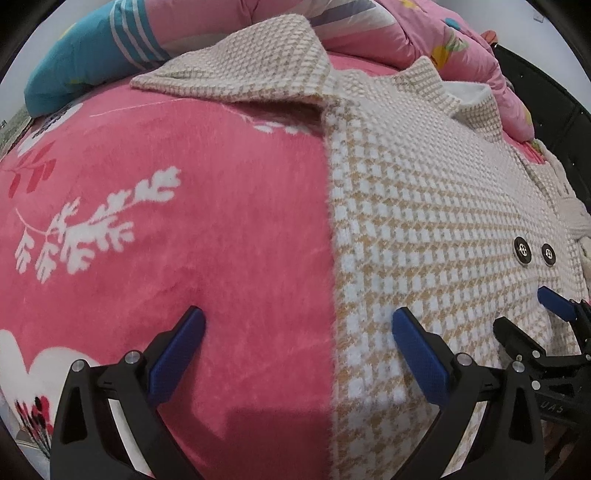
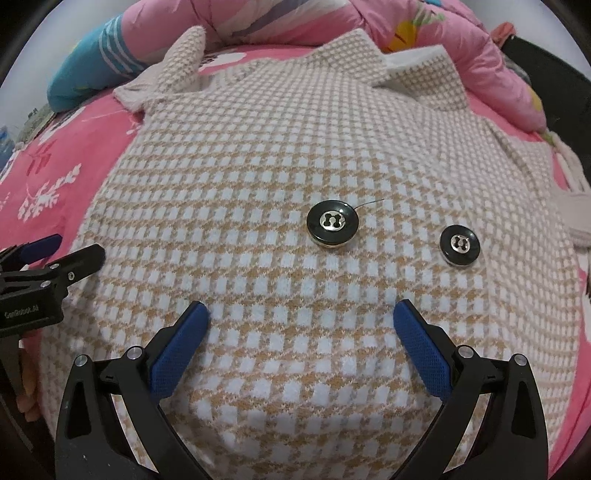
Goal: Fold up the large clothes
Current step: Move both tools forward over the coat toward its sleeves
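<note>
A pink fleece blanket (image 1: 229,229) with white leaf prints is covering the bed, and at its far left a teal striped pillow (image 1: 85,59) is lying against the back. The left gripper (image 1: 298,325) is hovering low with its blue fingers (image 1: 177,354) spread wide apart, gripping nothing; one finger is sitting over bare blanket, the other over the left edge of the houndstooth coat (image 2: 295,155). That coat, tan and white, is lying flat across the bed, its left sleeve (image 1: 236,66) stretching out sideways toward the pillow and its collar (image 2: 424,70) pointing up at the far end. Moving right, the right gripper (image 2: 302,317) is hanging over the coat's lower front, fingers (image 2: 421,354) likewise held well apart and empty. Just beyond them two dark round buttons, the larger button (image 2: 332,225) and the smaller button (image 2: 460,245), are sitting side by side on the fabric. Behind the coat a pink quilt (image 2: 443,33) is bunching along the back and right of the bed.
</note>
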